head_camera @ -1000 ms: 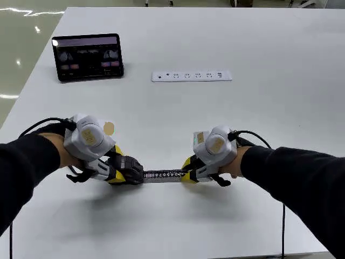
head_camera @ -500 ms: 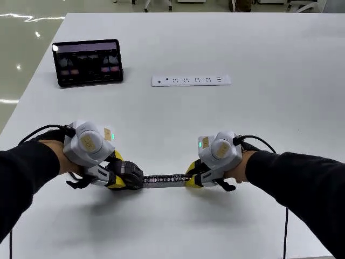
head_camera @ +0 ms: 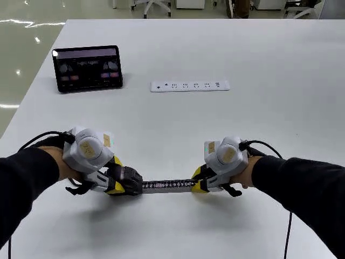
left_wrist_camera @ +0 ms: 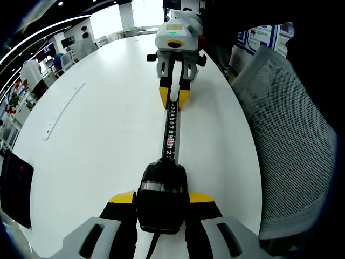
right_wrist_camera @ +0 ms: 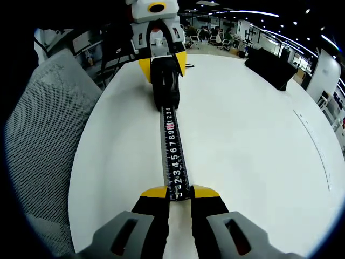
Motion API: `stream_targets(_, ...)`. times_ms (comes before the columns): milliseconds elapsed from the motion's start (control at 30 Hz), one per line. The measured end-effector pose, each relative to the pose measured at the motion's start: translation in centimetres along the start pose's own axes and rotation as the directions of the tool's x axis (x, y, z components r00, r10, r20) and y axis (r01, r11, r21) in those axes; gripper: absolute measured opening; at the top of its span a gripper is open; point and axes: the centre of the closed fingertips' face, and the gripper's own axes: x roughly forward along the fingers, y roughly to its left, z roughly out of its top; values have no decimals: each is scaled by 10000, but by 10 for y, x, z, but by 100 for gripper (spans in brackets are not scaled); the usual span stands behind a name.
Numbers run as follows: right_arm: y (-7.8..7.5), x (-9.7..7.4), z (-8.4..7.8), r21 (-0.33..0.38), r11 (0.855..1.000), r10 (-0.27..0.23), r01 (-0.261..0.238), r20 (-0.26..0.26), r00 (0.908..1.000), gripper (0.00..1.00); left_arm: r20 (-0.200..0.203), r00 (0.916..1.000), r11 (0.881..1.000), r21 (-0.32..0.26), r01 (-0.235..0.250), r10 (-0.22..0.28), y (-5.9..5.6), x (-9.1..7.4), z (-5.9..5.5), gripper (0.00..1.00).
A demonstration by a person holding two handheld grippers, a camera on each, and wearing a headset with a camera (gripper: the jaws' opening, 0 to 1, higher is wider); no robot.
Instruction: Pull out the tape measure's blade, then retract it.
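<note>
**We are holding the tape measure (head_camera: 151, 183) stretched left to right between both grippers, near the desk's (head_camera: 215, 43) front edge.**

Nearest us, the desk edge is running parallel to the blade (right_wrist_camera: 173, 156), with a mesh chair back (left_wrist_camera: 285, 145) just past it. The left gripper (left_wrist_camera: 161, 197) is clamping the black case (head_camera: 128, 181) from both sides. The right gripper (right_wrist_camera: 179, 192) is pinching the blade's tip, its jaws nearly closed on it. The blade is running low along the desk, straight from one gripper to the other. We judge that more pull means moving the right gripper rightward, where open desk is waiting, and that retracting means guiding it back toward the case. Farther off, the power strip (head_camera: 190, 86) and tablet (head_camera: 87, 68) are sitting well apart from the work.
</note>
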Motion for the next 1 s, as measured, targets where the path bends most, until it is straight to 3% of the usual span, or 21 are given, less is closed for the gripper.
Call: stream_targets(1000, -3, -17, -23, 178, 9998, -67, 70, -143, 9999, 10, 12, 10000, 10000, -43, -57, 57, -1, 0, 2, 30)
